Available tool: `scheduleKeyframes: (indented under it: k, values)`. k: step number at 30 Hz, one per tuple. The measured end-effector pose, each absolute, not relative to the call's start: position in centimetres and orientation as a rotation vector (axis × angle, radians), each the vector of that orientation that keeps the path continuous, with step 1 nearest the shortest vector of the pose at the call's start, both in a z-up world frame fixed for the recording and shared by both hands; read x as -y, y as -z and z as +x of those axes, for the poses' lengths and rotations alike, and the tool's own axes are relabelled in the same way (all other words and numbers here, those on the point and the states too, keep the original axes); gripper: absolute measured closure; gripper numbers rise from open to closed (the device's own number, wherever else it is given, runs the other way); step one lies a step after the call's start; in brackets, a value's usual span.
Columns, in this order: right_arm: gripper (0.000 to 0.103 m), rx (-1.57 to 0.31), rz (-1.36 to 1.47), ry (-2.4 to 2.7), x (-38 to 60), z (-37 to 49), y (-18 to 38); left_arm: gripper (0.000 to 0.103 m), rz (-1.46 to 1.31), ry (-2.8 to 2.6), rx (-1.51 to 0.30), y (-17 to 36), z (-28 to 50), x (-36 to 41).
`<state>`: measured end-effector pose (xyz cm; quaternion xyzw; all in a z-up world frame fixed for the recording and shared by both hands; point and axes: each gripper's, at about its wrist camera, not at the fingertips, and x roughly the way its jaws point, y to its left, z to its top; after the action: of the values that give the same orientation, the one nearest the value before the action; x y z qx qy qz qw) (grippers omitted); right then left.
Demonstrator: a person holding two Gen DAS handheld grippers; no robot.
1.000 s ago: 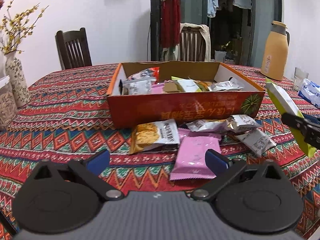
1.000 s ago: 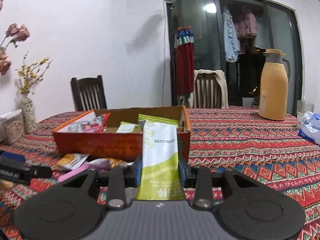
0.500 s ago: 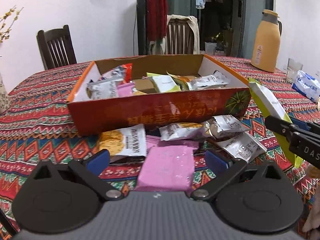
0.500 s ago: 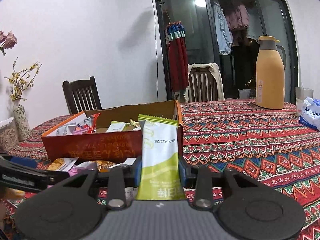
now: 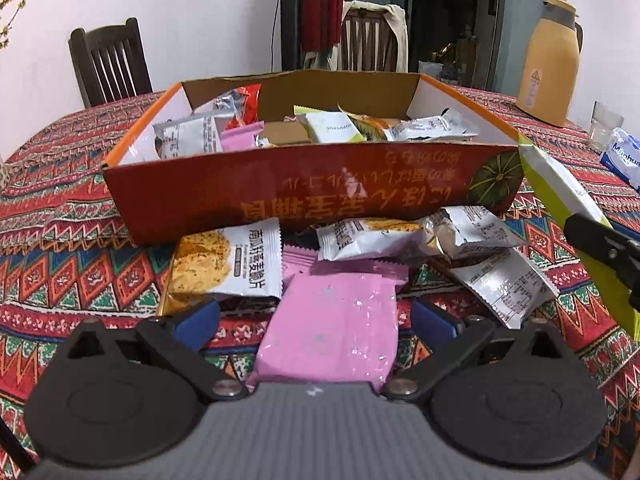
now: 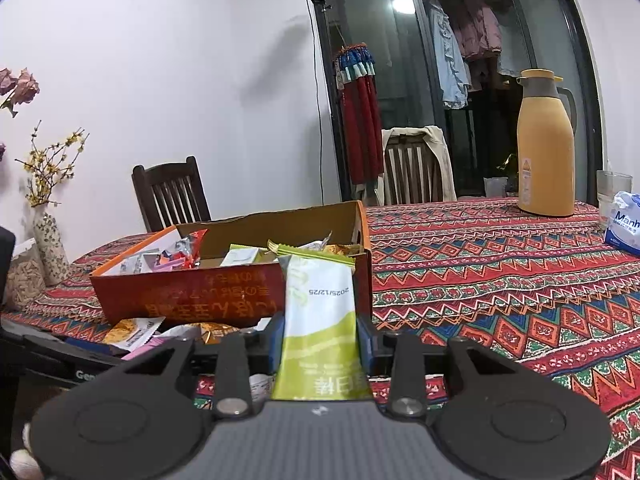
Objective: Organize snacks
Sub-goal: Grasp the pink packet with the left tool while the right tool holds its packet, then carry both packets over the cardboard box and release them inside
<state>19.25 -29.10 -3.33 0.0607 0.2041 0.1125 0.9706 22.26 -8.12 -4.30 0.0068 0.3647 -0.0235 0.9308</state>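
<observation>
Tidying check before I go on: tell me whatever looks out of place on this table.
Loose snack packets lie heaped on the patterned tablecloth against the orange cardboard box front, outside it: a pink packet, a yellow-and-white chip packet, several silver ones.

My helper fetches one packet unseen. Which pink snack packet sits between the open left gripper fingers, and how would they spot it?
Start at the orange cardboard box on the patterned tablecloth. In the loose pile before its front wall, the large plain pink foil packet lies nearest the left gripper. Unlike the printed white and silver neighbours, it is unmarked.
</observation>
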Motion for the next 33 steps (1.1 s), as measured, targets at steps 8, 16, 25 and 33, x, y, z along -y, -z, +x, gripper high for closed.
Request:
scheduleKeyframes:
  k: [8, 16, 25, 33]
  values:
    - [0.067, -0.408, 0.119, -0.229, 29.0, 19.1, 3.3, 0.004, 0.023, 0.03, -0.766, 4.7, 22.5, 8.3]
    - [0.067, -0.407, 0.116, -0.227, 29.0, 19.0, 3.2, 0.021, 0.016, 0.049, -0.75, 4.6, 22.2, 8.3]
    - [0.067, -0.401, 0.114, -0.229, 29.1, 19.0, 3.2, 0.041, 0.004, 0.072, -0.7, 4.0, 20.9, 8.2]
    - [0.067, -0.38, 0.113, -0.231, 29.2, 18.6, 3.0, 0.041, 0.021, 0.06, -0.617, 3.4, 19.7, 8.5]
